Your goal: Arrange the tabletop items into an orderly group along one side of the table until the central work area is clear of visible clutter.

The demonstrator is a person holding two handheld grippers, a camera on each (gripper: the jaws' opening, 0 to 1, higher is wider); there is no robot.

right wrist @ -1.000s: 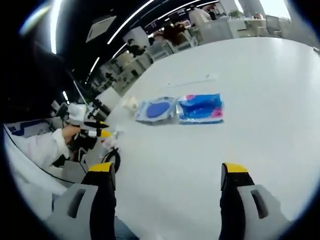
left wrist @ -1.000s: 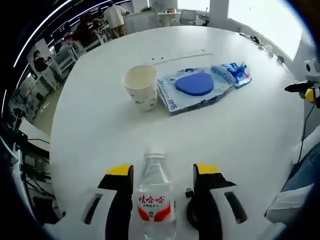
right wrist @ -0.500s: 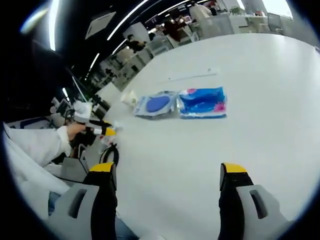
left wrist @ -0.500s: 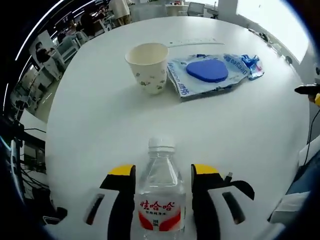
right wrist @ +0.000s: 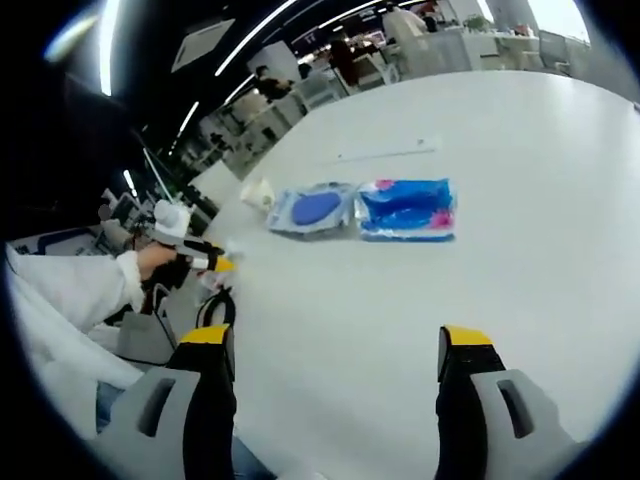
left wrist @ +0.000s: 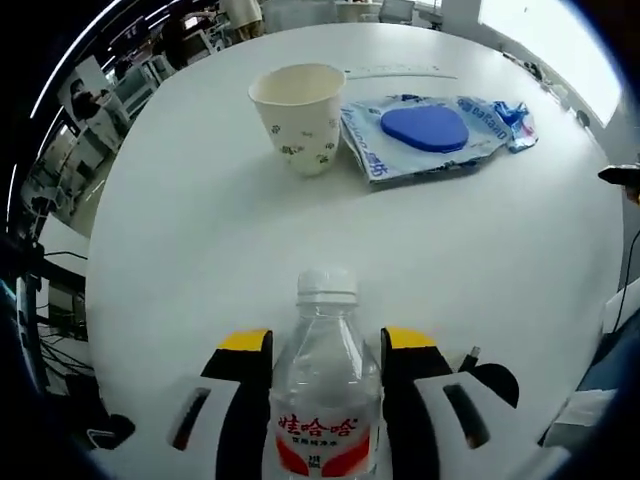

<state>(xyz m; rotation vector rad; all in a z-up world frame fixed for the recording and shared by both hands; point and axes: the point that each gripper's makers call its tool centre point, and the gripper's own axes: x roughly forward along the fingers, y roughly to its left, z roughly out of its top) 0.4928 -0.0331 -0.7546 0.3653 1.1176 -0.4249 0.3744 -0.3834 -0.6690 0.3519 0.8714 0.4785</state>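
closer to the cup point(left wrist: 297, 112) and the packet point(left wrist: 432, 140) than a second before, our left gripper point(left wrist: 327, 345) carried the bottle point(left wrist: 322, 390) forward over the white table point(left wrist: 200, 240), and both items showed larger in the left gripper view. we had its yellow-tipped jaws closed narrow on the bottle, one at each side. the bottle was clear ribbed plastic with a white screw cap, upright, and its red and white label bore red chinese characters with smaller print below that we couldn't read. the cup was cream paper, tapered, speckled with small dark motifs, standing just beside the packet. the packet was crinkled clear film printed in blue, with a rounded blue pad inside; its writing was too small to read.

our right gripper point(right wrist: 335, 345) hung over bare table with jaws wide apart, gripping nothing. in the right gripper view a second glossy blue and pink pack point(right wrist: 408, 209) lay touching the first packet point(right wrist: 312, 210).
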